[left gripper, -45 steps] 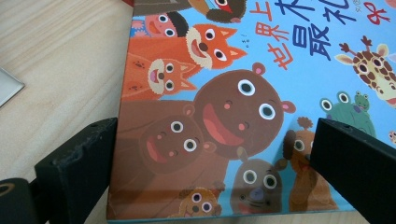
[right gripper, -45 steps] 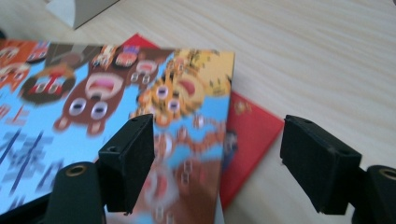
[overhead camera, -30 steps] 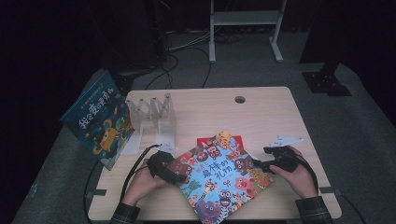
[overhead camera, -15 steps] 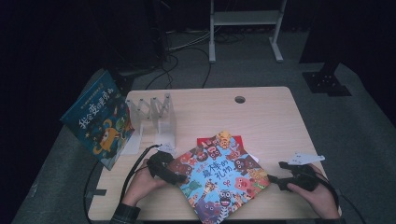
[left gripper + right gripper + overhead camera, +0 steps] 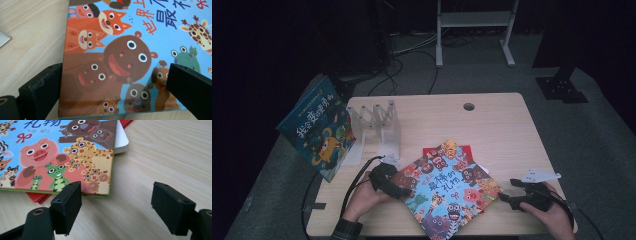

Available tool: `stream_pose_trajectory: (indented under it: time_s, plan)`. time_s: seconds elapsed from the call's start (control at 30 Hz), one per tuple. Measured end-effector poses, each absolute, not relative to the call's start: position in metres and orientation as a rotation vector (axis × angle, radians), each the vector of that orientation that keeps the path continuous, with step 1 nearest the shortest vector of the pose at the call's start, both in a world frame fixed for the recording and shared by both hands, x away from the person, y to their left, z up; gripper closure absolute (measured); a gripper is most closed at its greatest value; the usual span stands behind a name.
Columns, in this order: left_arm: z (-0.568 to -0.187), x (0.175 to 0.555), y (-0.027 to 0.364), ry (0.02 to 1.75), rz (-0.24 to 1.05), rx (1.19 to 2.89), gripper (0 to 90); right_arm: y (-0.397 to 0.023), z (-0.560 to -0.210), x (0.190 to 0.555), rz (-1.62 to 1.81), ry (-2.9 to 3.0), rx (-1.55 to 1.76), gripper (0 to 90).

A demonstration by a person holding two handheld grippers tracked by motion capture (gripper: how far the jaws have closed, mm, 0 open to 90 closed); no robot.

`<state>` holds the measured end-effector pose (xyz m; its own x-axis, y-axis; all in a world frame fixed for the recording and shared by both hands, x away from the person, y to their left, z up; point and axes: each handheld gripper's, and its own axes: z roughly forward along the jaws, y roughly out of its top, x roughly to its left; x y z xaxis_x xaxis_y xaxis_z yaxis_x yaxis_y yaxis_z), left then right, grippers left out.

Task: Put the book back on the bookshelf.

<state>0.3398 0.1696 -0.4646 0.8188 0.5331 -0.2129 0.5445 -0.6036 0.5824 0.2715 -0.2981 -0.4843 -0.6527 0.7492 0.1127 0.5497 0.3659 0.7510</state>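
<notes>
The book, its blue cover crowded with cartoon animals, lies flat at the near middle of the table, turned at an angle; under it a red book shows at the far corner, and in the right gripper view red edges stick out below the cover; white pages show at the book's corner there.

The left gripper sits at the book's left corner; in the left gripper view its jaws stand wide, one on the bare wood beside the cover's edge, the other over the cover; they are open and pinch nothing.

The right gripper rests low near the book's right corner, just off it; in the right gripper view its jaws are parted with only tabletop between them; the corner lies just beyond the left jaw.

Farther left a clear rack stands on the table; another blue book leans off the table's left edge.
</notes>
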Motion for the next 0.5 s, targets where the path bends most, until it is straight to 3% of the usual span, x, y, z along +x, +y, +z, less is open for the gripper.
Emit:
stream_pose_trajectory:
  time_s: [0.5]
  plan:
    - [-0.466, 0.342, 0.174, 0.814, -0.032, 2.328, 1.7, -0.269, -0.479, 0.304, 1.088, 2.396, 1.087, 26.8]
